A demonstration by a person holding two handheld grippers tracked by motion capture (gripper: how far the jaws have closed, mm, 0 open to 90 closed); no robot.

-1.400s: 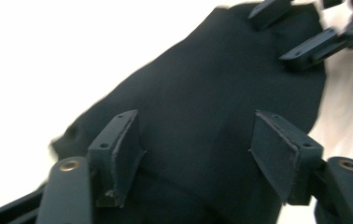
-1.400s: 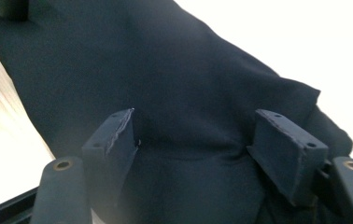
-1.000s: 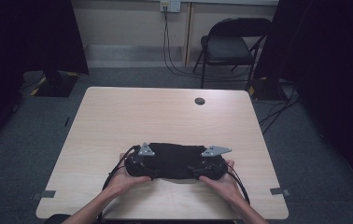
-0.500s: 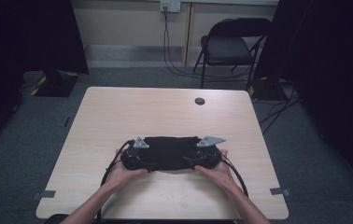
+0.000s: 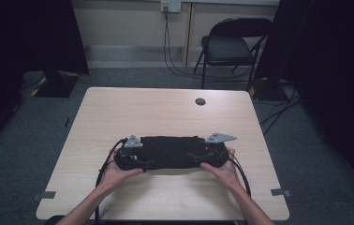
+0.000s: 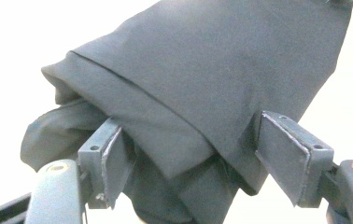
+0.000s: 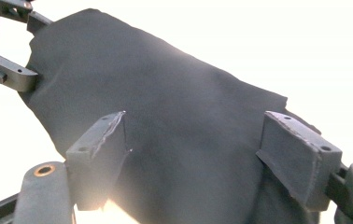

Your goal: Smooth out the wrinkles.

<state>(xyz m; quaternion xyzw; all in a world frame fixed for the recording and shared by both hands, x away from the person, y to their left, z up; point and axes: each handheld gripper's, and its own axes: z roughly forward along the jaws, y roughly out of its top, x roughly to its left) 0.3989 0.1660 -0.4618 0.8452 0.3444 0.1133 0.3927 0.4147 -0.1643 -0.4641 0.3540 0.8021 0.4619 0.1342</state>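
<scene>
At six o'clock on the table, both tongs, left and right, are standing released around a folded black cloth; right has just been opening; folding is looking nearly finished.

A light wooden table with rounded corners stands on grey carpet, and a small round dark hole sits in its top near the far edge, right of the middle. A folded black cloth lies across the near half of the top, stretched from side to side. The rest of the tabletop is bare wood, and two strips of grey tape stick out at its near corners.
</scene>
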